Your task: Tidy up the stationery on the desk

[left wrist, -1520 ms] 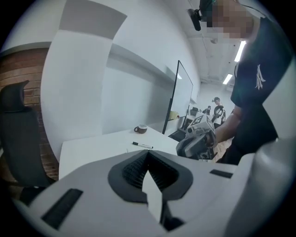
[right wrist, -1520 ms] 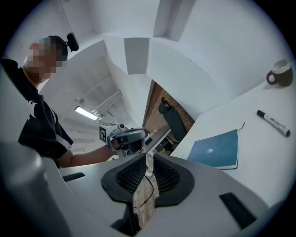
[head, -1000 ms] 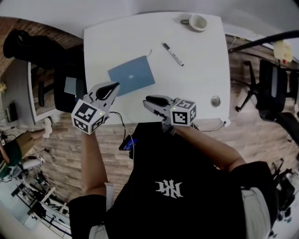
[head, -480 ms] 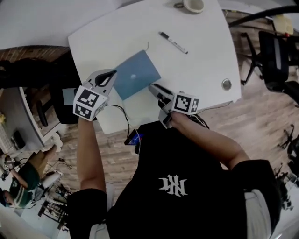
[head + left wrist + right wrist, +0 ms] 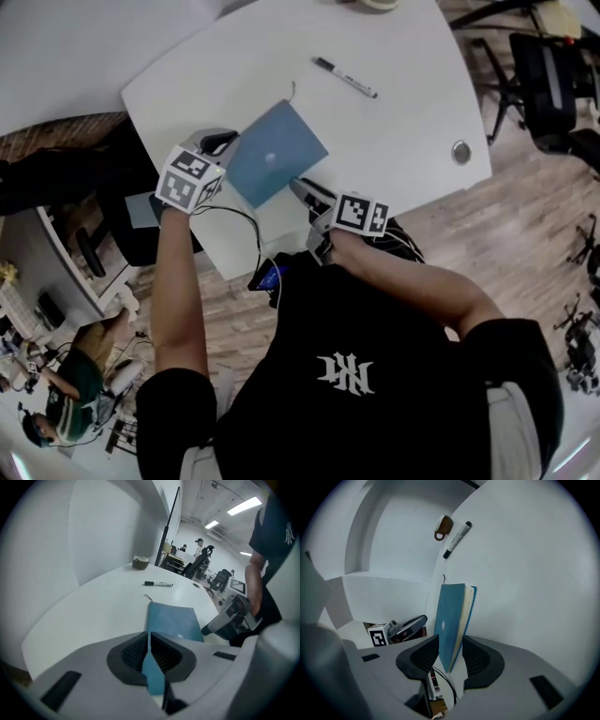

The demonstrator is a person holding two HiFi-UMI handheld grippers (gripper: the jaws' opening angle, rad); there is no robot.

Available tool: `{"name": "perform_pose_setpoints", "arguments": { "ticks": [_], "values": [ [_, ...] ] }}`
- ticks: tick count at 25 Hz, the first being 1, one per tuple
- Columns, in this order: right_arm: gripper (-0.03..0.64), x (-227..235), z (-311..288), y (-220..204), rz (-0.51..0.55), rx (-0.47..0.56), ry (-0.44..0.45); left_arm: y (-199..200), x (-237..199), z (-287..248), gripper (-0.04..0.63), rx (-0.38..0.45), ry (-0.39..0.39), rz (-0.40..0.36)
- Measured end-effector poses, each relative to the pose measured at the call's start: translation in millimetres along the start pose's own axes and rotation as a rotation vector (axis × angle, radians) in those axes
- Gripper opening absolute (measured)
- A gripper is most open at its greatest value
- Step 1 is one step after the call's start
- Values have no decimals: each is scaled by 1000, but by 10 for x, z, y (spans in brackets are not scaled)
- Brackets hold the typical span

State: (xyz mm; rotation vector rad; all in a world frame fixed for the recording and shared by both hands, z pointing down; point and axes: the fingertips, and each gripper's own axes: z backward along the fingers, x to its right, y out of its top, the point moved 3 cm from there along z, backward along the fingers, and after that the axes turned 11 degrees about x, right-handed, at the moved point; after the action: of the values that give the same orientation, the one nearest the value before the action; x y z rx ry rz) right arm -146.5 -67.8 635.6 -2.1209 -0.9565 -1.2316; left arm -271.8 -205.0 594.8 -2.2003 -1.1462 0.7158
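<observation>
Lying apart: one notebook (image 5: 277, 153), one pen (image 5: 345, 79)

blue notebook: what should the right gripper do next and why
Probably close the right gripper on the blue notebook: its jaws have just been opening and stand apart around the notebook's corner without pressing it, while the left gripper already pinches the cover.

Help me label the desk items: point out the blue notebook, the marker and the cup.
blue notebook (image 5: 277, 150): head view, middle of its cover.
marker (image 5: 347, 79): head view, middle of its barrel.
cup (image 5: 140, 563): left gripper view, its side wall.
</observation>
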Motion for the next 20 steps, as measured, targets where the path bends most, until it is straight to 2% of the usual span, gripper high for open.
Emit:
{"name": "perform_pose_setpoints", "arguments": {
  "ticks": [4, 11, 20],
  "values": [
    [174, 54, -43, 15, -29, 30, -45, -74, -39, -106, 46, -38, -37, 13],
    [169, 67, -82, 19, -58, 52, -82, -149, -22, -218, 49, -84, -57, -13],
    [91, 135, -57, 76, -65, 41, -159, -120, 4, -305, 66, -126, -73, -10]
  ]
}}
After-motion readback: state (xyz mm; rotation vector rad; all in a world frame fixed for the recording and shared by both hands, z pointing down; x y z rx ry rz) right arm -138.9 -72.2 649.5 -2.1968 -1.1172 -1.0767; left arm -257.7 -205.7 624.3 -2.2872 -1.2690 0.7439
